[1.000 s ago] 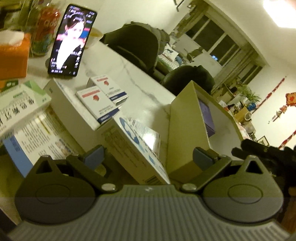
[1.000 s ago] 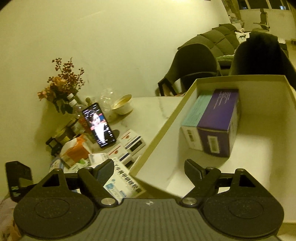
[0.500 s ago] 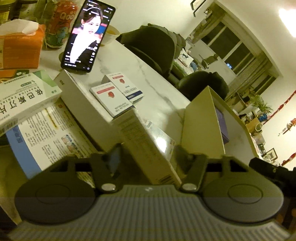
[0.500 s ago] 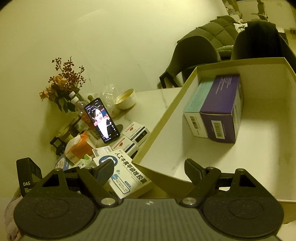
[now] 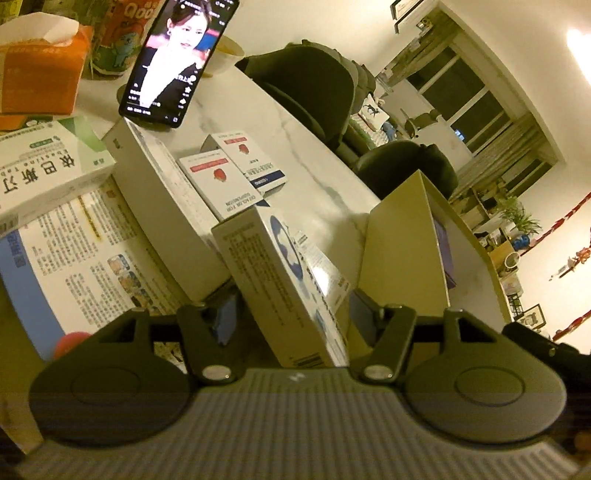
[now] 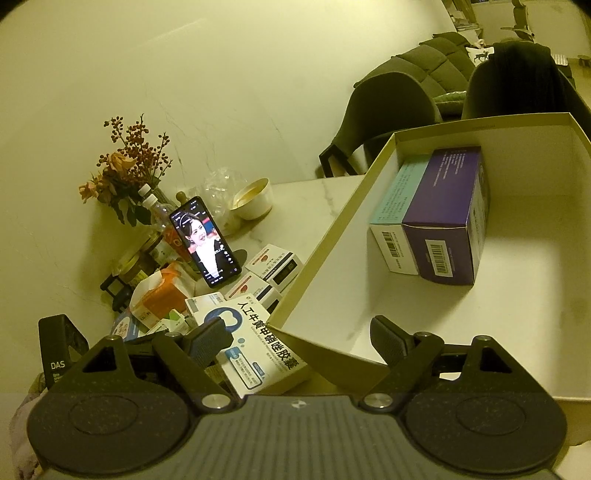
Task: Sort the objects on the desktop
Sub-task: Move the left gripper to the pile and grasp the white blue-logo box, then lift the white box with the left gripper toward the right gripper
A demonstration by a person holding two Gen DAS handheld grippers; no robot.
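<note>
Closed down on the white-and-blue medicine box (image 5: 291,291), my left gripper (image 5: 291,314) has a blue pad on each broad face and holds it tilted, just beside the outer wall of the cream tray (image 5: 402,251). Its front, read from the right wrist, carries a blue tooth-like emblem and a line of large Chinese characters (image 6: 258,339); a barcode sits at the near end. Half a second ago the same box lay lower between the pads; a second ago the pads were wide apart. My right gripper (image 6: 299,339) hangs open and empty over the tray's near corner. Inside the tray a purple box (image 6: 443,218) stands against a teal-and-white box (image 6: 395,206), both barcoded. Around: two small red-marked boxes (image 5: 229,177), one reading "FOR SUSPENSION"; a green-and-white box (image 5: 48,170) with Chinese print; a "Qoo" can (image 5: 122,33); an orange tissue pack (image 5: 40,70); a phone (image 5: 177,62) playing video, propped upright.
</note>
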